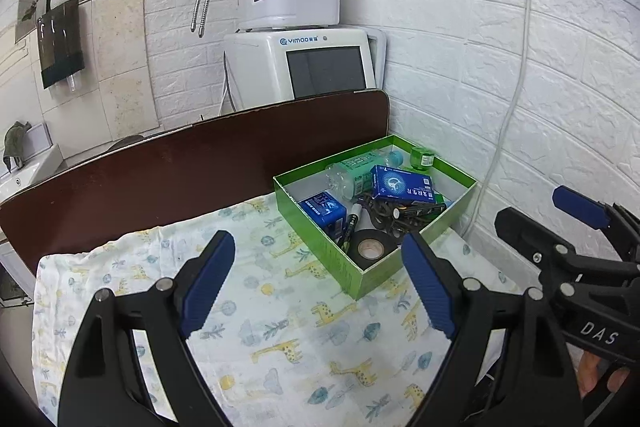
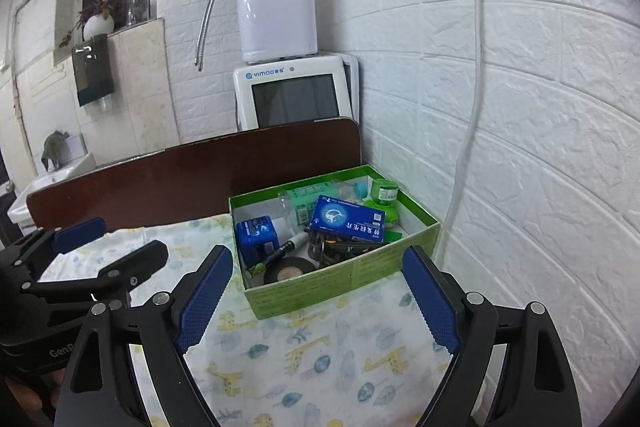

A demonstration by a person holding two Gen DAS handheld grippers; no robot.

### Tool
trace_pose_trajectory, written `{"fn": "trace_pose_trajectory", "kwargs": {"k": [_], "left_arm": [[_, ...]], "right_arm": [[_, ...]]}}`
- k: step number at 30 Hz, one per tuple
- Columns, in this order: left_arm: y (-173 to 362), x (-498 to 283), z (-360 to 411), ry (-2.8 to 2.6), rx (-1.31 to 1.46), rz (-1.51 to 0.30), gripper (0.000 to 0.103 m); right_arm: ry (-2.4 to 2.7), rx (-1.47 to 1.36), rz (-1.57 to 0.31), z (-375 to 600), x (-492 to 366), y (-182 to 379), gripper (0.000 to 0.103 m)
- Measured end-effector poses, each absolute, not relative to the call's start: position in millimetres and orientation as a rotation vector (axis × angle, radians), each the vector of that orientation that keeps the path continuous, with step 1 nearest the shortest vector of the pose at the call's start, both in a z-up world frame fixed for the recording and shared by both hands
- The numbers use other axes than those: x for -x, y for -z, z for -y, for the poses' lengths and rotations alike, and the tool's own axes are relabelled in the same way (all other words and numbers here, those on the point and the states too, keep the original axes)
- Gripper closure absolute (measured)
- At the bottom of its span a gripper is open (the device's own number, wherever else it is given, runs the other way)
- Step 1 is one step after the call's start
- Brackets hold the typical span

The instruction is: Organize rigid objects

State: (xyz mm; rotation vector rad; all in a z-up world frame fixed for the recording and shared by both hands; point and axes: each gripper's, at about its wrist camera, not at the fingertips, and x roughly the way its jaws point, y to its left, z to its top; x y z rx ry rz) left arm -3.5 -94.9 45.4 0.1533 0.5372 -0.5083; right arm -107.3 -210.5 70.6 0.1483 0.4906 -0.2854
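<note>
White brick walls corner a giraffe-print cloth surface (image 1: 280,327) where the green cardboard box (image 1: 452,219) holds a black tape roll (image 1: 370,247), blue cartons and bottles. Both the left hand-held gripper (image 1: 320,283) and the right hand-held gripper (image 2: 318,295) hover before the box, spread apart and empty. Reaching in carelessly could snag the tangled contents or shove the light box.

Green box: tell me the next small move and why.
Probably pull both open grippers, left gripper and right gripper, back a little. The green box already holds the tape roll, blue cartons and bottles, and only bare cloth shows in front of it.
</note>
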Motion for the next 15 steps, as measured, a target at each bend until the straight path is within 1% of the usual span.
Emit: {"fn": "trace_pose_trajectory", "kwargs": {"k": [15], "left_arm": [[-47.2,9.8,90.1,0.528,-0.141,-0.523,0.018]], "right_arm": [[0.304,-0.170,-0.502,213.1,111.4,-71.2,0.015]]}}
